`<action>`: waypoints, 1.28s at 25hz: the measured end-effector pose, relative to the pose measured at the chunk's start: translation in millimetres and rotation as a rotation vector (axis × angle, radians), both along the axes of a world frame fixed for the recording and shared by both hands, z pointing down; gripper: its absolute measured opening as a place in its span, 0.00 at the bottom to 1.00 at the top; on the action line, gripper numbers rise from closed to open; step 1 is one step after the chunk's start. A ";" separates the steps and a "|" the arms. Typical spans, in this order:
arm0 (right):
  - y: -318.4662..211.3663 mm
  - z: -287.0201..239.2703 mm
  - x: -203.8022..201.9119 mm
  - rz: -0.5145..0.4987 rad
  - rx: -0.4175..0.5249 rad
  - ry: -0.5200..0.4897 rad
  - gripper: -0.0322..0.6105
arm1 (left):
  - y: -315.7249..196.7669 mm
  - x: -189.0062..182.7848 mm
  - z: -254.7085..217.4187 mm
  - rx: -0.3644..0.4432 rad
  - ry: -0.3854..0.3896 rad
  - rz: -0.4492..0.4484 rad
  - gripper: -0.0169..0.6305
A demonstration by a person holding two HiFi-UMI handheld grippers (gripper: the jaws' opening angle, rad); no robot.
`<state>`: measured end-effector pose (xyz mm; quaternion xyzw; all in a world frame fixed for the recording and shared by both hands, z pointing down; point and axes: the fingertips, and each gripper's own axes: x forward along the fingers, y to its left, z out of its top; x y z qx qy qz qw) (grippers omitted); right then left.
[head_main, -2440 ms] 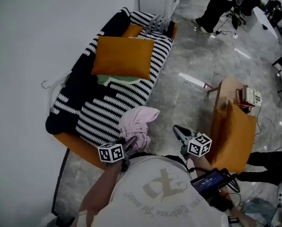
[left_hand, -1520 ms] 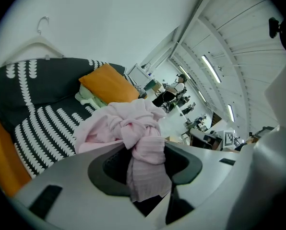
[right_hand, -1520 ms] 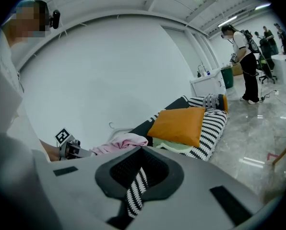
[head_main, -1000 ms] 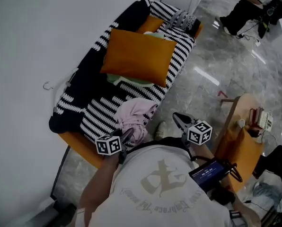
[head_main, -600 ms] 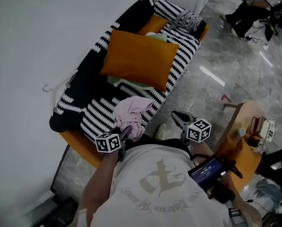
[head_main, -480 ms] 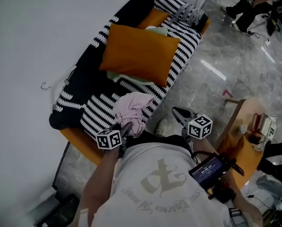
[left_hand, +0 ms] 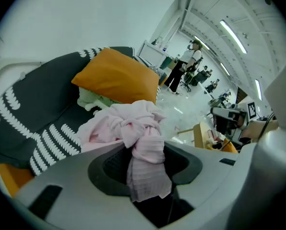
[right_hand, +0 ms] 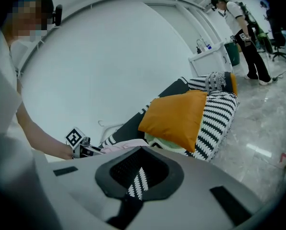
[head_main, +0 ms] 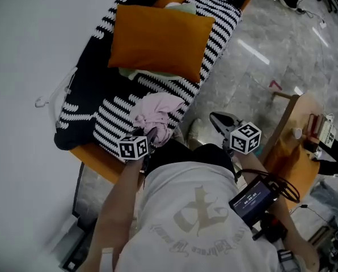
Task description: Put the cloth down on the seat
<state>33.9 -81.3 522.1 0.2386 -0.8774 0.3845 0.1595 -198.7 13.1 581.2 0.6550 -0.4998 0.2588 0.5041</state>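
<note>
I had the left gripper (left_hand: 146,166) clamped on the bunched middle of the pink cloth (left_hand: 132,122), which I judged soft, light and floppy; the right gripper (right_hand: 138,174) gaped empty.

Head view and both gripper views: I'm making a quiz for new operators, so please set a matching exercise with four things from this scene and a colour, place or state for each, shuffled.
Things:
1. cloth
2. cushion
3. left gripper
4. right gripper

States:
A. empty, jaws apart
B. pink, bunched, over the striped seat
C. orange, farther along the seat
D. shut on the cloth

Pairs: 1-B; 2-C; 3-D; 4-A
</note>
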 end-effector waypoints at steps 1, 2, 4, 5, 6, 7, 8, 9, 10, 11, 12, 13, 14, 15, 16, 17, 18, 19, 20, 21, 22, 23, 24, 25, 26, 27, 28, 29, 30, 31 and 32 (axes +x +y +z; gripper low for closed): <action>0.9 4.7 0.8 0.001 -0.005 0.011 0.07 | -2.1 -1.3 6.5 -0.011 -0.011 0.016 0.33; 3.6 8.6 2.2 0.003 -0.011 0.022 0.07 | -1.9 -2.0 12.2 -0.023 -0.016 0.031 0.33; 5.6 15.5 3.7 0.005 -0.020 0.037 0.07 | -4.1 -4.0 22.3 -0.040 -0.025 0.058 0.33; 2.8 19.5 4.0 0.006 -0.021 0.044 0.07 | -8.6 -5.0 28.3 -0.044 -0.032 0.074 0.33; -0.8 24.1 4.4 0.007 -0.021 0.052 0.07 | -14.1 -5.5 35.4 -0.047 -0.041 0.095 0.33; -3.1 29.3 5.2 0.009 -0.022 0.061 0.07 | -18.1 -5.4 43.0 -0.053 -0.053 0.121 0.33; -3.3 35.0 6.1 0.013 -0.027 0.070 0.07 | -20.0 -5.4 50.4 -0.063 -0.065 0.150 0.33; -2.6 41.1 6.6 0.017 -0.035 0.079 0.07 | -20.8 -5.9 57.5 -0.075 -0.078 0.179 0.33; -2.8 47.2 6.1 0.020 -0.041 0.086 0.07 | -22.4 -6.8 64.1 -0.084 -0.088 0.205 0.33; -4.7 53.1 4.3 0.021 -0.045 0.090 0.07 | -25.6 -8.1 70.6 -0.088 -0.095 0.227 0.33; -7.1 58.6 1.5 0.019 -0.046 0.093 0.07 | -29.4 -9.5 76.8 -0.088 -0.099 0.245 0.33; -8.2 63.7 -1.5 0.017 -0.047 0.094 0.07 | -32.4 -10.8 82.3 -0.089 -0.100 0.262 0.33; -7.1 68.6 -3.9 0.015 -0.052 0.096 0.07 | -33.7 -11.6 87.1 -0.091 -0.099 0.279 0.33; -4.2 73.6 -5.3 0.013 -0.059 0.099 0.07 | -33.5 -11.2 91.9 -0.096 -0.098 0.295 0.33; -1.3 78.8 -5.5 0.012 -0.067 0.102 0.07 | -33.2 -9.7 97.1 -0.102 -0.098 0.309 0.33; 0.3 84.2 -4.7 0.011 -0.073 0.103 0.07 | -33.9 -7.2 102.9 -0.106 -0.102 0.320 0.33; 0.6 89.2 -2.9 0.011 -0.078 0.103 0.07 | -35.7 -4.3 108.6 -0.109 -0.108 0.330 0.33; 0.4 93.4 -0.7 0.014 -0.082 0.102 0.07 | -38.0 -1.2 113.8 -0.111 -0.117 0.339 0.33; 0.3 96.7 1.8 0.017 -0.088 0.101 0.07 | -40.1 1.8 118.4 -0.113 -0.127 0.349 0.33; 0.8 99.2 4.5 0.022 -0.094 0.100 0.07 | -41.5 4.6 122.6 -0.115 -0.141 0.360 0.33; 1.9 101.6 7.0 0.025 -0.099 0.101 0.07 | -42.6 6.9 126.8 -0.118 -0.156 0.373 0.33; 3.2 104.4 9.2 0.028 -0.104 0.104 0.07 | -43.6 8.5 131.5 -0.120 -0.172 0.389 0.33; 4.5 107.6 10.7 0.029 -0.107 0.107 0.07 | -44.9 9.2 136.6 -0.123 -0.189 0.405 0.33; 5.9 110.8 11.7 0.030 -0.110 0.111 0.07 | -46.2 9.1 141.8 -0.124 -0.204 0.422 0.33; 7.4 113.6 12.5 0.031 -0.111 0.116 0.07 | -47.4 8.6 146.9 -0.125 -0.217 0.437 0.33; 9.2 115.9 13.8 0.033 -0.114 0.121 0.07 | -48.5 8.0 151.6 -0.125 -0.227 0.451 0.33; 11.0 117.7 15.7 0.038 -0.117 0.126 0.07 | -49.8 7.7 155.7 -0.123 -0.237 0.464 0.33; 12.6 119.5 18.1 0.043 -0.120 0.129 0.07 | -51.7 7.7 159.2 -0.120 -0.247 0.476 0.33; 13.6 121.5 20.7 0.048 -0.122 0.131 0.07 | -54.3 8.1 162.4 -0.116 -0.256 0.486 0.33; 14.4 123.9 23.2 0.052 -0.124 0.133 0.07 | -57.7 8.7 165.4 -0.112 -0.263 0.494 0.33; 15.2 127.0 25.2 0.056 -0.127 0.135 0.07 | -61.5 9.5 168.7 -0.107 -0.265 0.498 0.33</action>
